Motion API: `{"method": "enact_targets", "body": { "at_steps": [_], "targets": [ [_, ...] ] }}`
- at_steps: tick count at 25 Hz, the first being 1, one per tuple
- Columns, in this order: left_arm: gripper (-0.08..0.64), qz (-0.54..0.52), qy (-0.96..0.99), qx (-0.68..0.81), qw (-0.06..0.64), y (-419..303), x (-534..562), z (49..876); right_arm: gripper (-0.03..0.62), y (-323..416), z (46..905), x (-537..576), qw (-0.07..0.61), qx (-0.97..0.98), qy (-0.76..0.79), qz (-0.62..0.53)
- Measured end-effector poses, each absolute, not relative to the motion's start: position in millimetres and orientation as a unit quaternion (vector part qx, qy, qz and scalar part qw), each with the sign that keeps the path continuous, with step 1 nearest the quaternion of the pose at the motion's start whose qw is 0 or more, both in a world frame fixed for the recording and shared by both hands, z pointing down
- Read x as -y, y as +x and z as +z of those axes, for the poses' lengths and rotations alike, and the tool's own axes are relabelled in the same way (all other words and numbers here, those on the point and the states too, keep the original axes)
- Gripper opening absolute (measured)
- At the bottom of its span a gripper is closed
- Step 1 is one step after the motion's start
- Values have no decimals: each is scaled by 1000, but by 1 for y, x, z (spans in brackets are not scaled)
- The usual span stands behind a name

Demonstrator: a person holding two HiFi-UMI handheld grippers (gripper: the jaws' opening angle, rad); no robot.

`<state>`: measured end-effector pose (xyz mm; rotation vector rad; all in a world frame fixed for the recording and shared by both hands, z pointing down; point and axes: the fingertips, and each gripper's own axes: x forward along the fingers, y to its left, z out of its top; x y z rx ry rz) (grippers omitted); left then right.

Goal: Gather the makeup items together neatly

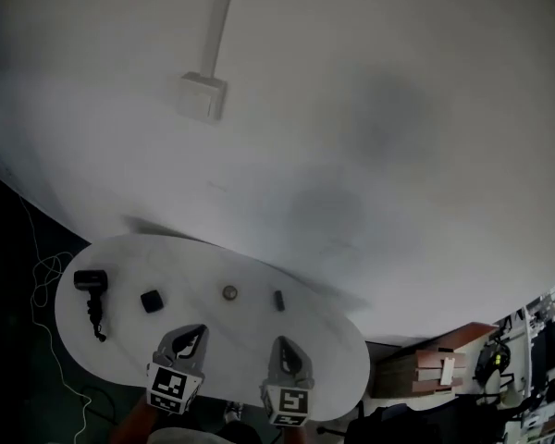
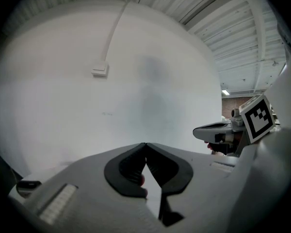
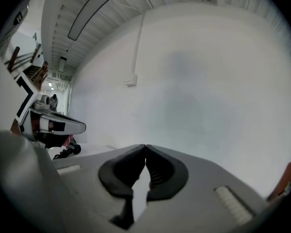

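Jaws of the left gripper and right gripper are pressed together, empty, above the table's near edge. Beyond them a square compact, a round pot and a slim tube lie well apart along the far edge; a hair dryer sits by the left edge. Nudged with closed tips, pot or tube could roll off.

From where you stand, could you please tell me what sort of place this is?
Probably a workshop or lab hall rather than a home: a bare white wall with a surface-mounted box, a ribbed panel ceiling, and cluttered shelving near the white table.
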<state>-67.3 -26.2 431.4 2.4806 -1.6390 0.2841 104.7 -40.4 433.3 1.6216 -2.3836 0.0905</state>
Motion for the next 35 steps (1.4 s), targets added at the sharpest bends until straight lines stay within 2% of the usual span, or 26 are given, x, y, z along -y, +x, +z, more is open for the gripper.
{"method": "enact_targets", "body": {
  "at_steps": [7, 21, 27, 30, 35],
  "targets": [
    [11, 107, 769, 620, 110, -90, 54, 458, 5, 78, 465, 99, 148, 864, 478, 49],
    [11, 124, 694, 689, 164, -132, 91, 540, 7, 20, 585, 174, 216, 901, 364, 98],
    [11, 131, 668, 709, 186, -144, 93, 567, 162, 0, 631, 196, 248, 902, 334, 115],
    [11, 133, 662, 712, 194, -146, 93, 577, 215, -6, 649, 205, 261, 900, 327, 122],
    [11, 131, 651, 718, 208, -149, 92, 590, 262, -17, 678, 212, 290, 898, 303, 133]
  ]
}}
